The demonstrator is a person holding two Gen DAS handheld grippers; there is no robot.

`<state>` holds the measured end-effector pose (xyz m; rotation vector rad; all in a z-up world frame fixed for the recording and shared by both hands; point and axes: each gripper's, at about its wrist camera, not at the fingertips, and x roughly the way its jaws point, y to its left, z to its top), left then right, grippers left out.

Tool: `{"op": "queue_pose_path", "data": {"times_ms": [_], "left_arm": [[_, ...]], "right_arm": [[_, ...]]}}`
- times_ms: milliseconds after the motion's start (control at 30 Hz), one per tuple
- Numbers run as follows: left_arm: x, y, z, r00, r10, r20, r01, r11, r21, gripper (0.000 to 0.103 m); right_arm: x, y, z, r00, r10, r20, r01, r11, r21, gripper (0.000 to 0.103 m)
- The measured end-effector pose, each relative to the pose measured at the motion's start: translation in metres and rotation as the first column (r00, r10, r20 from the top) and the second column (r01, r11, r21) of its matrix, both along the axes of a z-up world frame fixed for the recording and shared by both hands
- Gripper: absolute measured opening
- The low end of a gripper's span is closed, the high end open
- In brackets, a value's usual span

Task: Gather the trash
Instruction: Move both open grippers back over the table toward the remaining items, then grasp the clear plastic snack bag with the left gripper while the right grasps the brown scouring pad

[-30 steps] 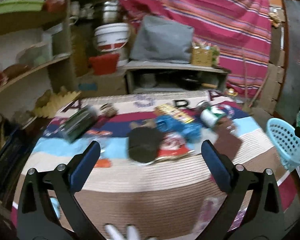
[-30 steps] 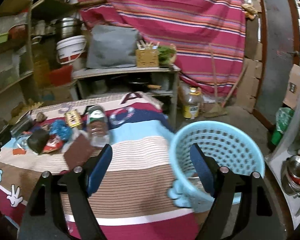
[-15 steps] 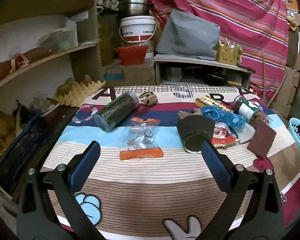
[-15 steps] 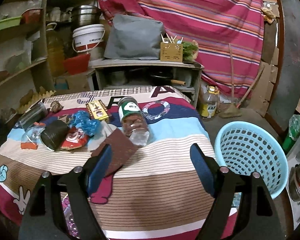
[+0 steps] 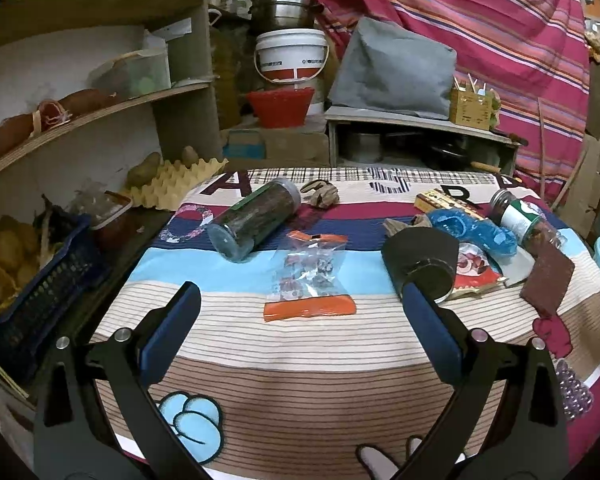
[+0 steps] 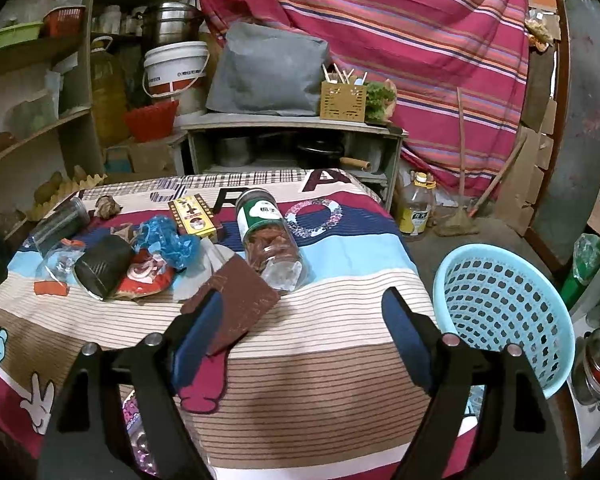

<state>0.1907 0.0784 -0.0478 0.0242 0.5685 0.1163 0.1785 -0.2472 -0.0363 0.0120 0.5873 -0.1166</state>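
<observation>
While litter covers the striped cloth (image 5: 300, 360), left tool (image 5: 300, 328) wide, right tool (image 6: 302, 322) wide (both empty).

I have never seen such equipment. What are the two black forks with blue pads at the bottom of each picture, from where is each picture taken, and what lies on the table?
No robot here: a person holds one grasping tool in each hand, and a wide-angle camera on each looks forward along its two fingers. One picture comes from the left tool, the other from the right tool. Both stand open and hold nothing.

On the striped cloth lie trash items: a clear packet with orange ends, a dark jar on its side, a black roll, a crumpled blue bag, a green-labelled jar and a brown card. A light blue basket stands beside the table, probably for the trash.
</observation>
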Motion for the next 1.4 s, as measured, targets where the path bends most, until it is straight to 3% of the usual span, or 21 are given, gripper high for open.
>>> {"op": "queue_pose_path", "data": {"times_ms": [400,600,1033,1200,1400], "left_arm": [[0.008,0.007,-0.013,1.000,0.005,-0.019,-0.005,1.000,0.002,0.098],[0.017,0.017,-0.020,0.998,0.014,-0.062,-0.017,0.998,-0.054,0.098],[0.024,0.013,-0.024,0.998,0.020,-0.066,-0.020,1.000,0.008,0.098],[0.029,0.024,-0.028,0.996,0.020,-0.085,-0.023,0.999,-0.044,0.098],[0.045,0.030,-0.035,0.992,0.037,-0.117,-0.042,0.998,-0.039,0.098]], "right_arm": [[0.010,0.004,-0.008,1.000,0.002,-0.016,-0.002,1.000,-0.004,0.080],[0.018,0.005,-0.016,1.000,0.003,-0.031,-0.004,1.000,-0.003,0.081],[0.029,0.003,-0.021,0.999,0.000,-0.040,0.000,1.000,-0.003,0.081],[0.028,0.001,-0.020,0.999,-0.010,-0.033,0.009,1.000,-0.015,0.081],[0.025,-0.002,-0.024,0.999,-0.022,-0.040,0.020,0.998,-0.059,0.081]]}}
